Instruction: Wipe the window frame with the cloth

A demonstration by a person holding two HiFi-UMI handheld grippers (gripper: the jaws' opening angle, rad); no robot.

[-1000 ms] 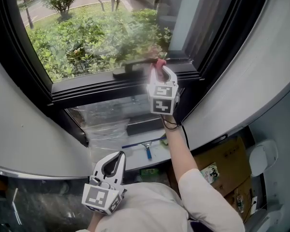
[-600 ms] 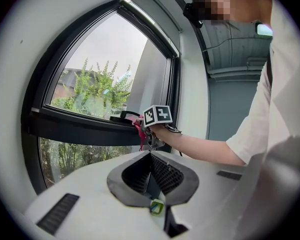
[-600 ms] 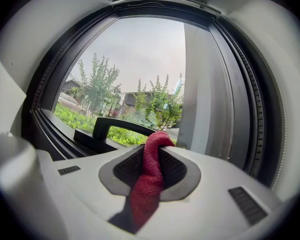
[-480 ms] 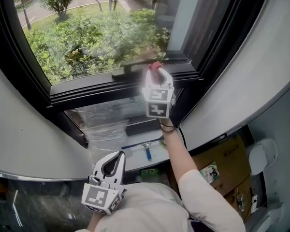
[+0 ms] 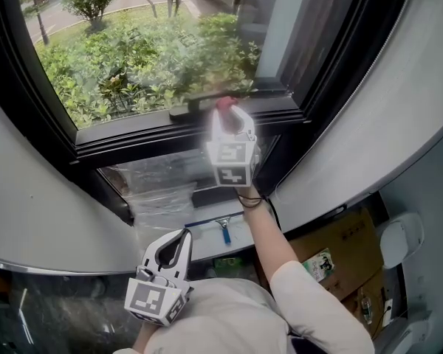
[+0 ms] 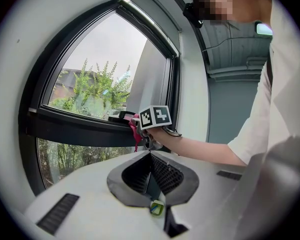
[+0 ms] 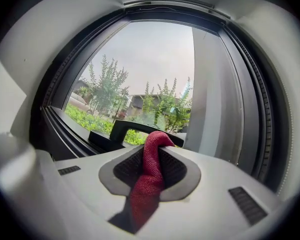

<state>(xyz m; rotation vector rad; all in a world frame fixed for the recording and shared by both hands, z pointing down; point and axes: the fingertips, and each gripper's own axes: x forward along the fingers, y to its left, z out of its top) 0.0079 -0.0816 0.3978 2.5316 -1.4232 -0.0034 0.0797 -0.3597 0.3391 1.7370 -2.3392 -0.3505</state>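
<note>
Right gripper (image 5: 226,111) clamps the crumpled red cloth (image 7: 149,176) at the black window frame (image 5: 133,137) (left gripper (image 6: 150,155) closed, empty); next, I'd say, sweep along.

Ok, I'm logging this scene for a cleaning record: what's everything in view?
window frame: one, black, across the window's lower part
window handle: one, black, on the frame
cloth: one, red, up by the handle
blue-handled tool: one, blue, ledge under the window
plastic sheet: one, clear, below the frame
cardboard box: one, brown, lower right
right gripper: one, white, shut on the cloth at the frame
left gripper: one, white, low near the body, shut, empty
</note>
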